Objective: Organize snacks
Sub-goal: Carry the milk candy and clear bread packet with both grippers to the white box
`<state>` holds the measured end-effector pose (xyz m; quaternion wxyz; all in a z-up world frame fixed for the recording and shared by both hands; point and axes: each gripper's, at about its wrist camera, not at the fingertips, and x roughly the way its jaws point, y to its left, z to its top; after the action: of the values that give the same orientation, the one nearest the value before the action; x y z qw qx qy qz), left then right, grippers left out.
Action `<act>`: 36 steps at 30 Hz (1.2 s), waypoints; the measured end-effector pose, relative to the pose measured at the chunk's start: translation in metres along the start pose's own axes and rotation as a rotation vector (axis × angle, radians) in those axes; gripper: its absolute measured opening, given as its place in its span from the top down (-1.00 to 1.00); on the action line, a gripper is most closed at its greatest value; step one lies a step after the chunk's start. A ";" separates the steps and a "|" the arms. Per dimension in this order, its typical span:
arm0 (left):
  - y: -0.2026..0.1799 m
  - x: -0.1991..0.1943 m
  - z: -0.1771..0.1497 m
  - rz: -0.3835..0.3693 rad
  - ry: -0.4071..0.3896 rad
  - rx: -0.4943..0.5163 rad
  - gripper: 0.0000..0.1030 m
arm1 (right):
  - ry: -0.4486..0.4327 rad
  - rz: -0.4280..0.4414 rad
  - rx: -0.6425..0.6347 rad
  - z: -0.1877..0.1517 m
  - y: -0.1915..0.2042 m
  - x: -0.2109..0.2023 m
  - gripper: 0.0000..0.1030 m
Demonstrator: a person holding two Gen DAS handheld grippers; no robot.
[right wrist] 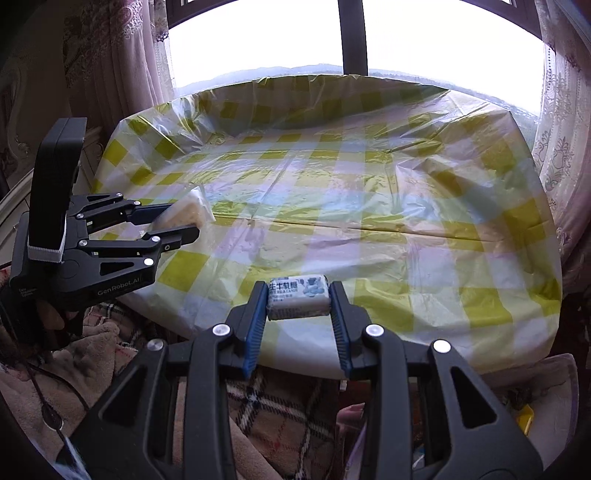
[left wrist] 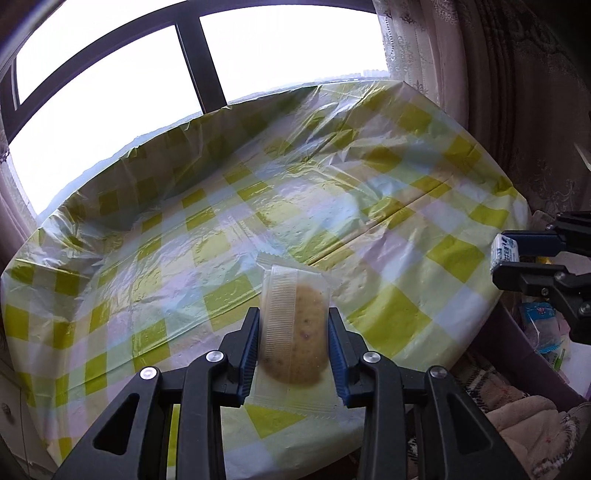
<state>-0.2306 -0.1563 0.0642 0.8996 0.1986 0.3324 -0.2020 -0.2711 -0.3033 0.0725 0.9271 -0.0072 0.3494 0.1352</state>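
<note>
I see left tongs point(left wrist: 292, 334) clamped on clear-wrapped cookie point(left wrist: 295, 332) over checked bench point(left wrist: 369, 229) | right tongs point(right wrist: 298, 301) gripping white candy block point(right wrist: 298, 301), print unreadable | tongs body reads "GenRobot.AI"

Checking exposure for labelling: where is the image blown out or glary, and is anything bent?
Left wrist view: window blown white, glare on the plastic tablecloth, frame bars bowed by the fisheye. Right wrist view: window overexposed too, curtains dim, candy label legible.

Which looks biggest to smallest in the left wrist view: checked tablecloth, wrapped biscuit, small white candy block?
1. Yellow-and-white checked plastic tablecloth
2. Round brown biscuit in clear wrapper, enlarged by closeness
3. Small white wrapped candy block
</note>
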 end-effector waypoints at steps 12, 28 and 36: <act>-0.075 -0.014 0.034 -0.154 0.006 0.153 0.31 | -0.005 -0.099 0.057 -0.042 -0.038 -0.048 0.27; -0.207 -0.027 0.079 -0.432 0.068 0.329 0.31 | -0.010 -0.375 0.206 -0.086 -0.128 -0.132 0.27; -0.281 0.001 0.079 -0.506 0.117 0.407 0.31 | 0.034 -0.470 0.306 -0.110 -0.165 -0.143 0.27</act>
<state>-0.3280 -0.4315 0.0561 0.7422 0.2967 0.3751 -0.4695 -0.4026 -0.5087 0.0687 0.9174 0.0496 0.3700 -0.1379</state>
